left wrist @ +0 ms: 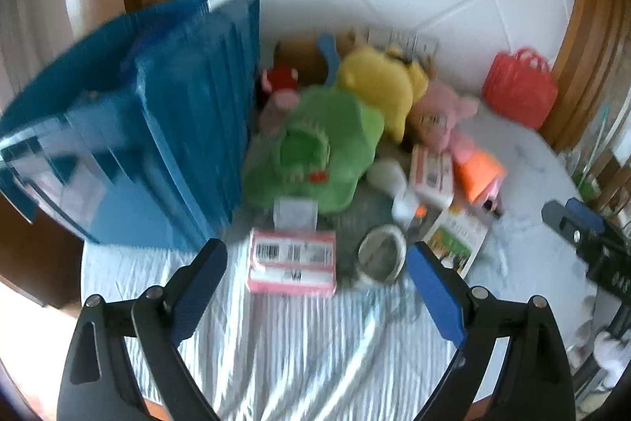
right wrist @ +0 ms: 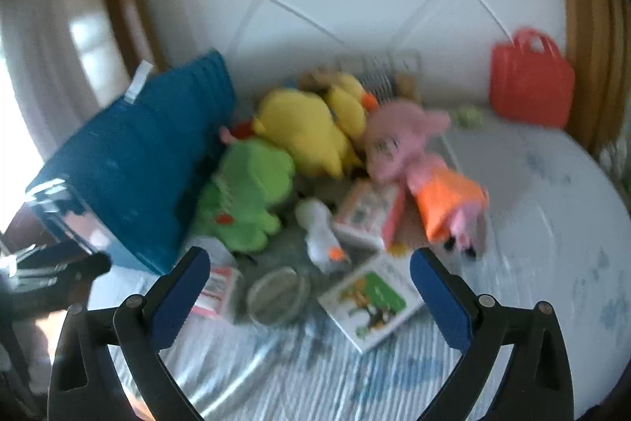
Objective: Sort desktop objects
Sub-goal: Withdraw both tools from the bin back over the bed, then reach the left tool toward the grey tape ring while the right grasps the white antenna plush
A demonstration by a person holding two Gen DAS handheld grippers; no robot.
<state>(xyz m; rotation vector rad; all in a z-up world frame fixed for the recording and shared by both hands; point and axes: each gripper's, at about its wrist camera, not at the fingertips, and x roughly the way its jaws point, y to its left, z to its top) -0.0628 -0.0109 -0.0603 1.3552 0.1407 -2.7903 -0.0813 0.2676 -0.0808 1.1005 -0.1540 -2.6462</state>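
Clutter heaped mid-table, both views blurred. Pink packet (left wrist: 292, 261) with barcode lies flat at the near edge of the heap, between and just beyond the left gripper (left wrist: 317, 257) fingers, not touched. Left fingers spread wide, holding nothing. Just right of the packet, a round glass jar (left wrist: 381, 254), seen from its mouth. Right of the jar, a picture book (left wrist: 457, 237) flat on the cloth.

Behind these: green plush (left wrist: 319, 145), yellow plush (left wrist: 380, 85), pink pig doll (left wrist: 445, 121) in an orange dress, all pressed together. A white bottle (left wrist: 396, 184) with an orange tip lies between the green plush and a small pink-and-white box (left wrist: 432, 176). Small red toy (left wrist: 280, 77) behind the green plush.

Blue bin (left wrist: 157, 129) stands at the heap's left, touching the green plush. Red bag (left wrist: 520, 87) well apart at far right, against the wall.

Right gripper (right wrist: 309, 265) hovers above jar and book, fingers wide, holding nothing. Table (left wrist: 315, 342) covered in striped cloth.
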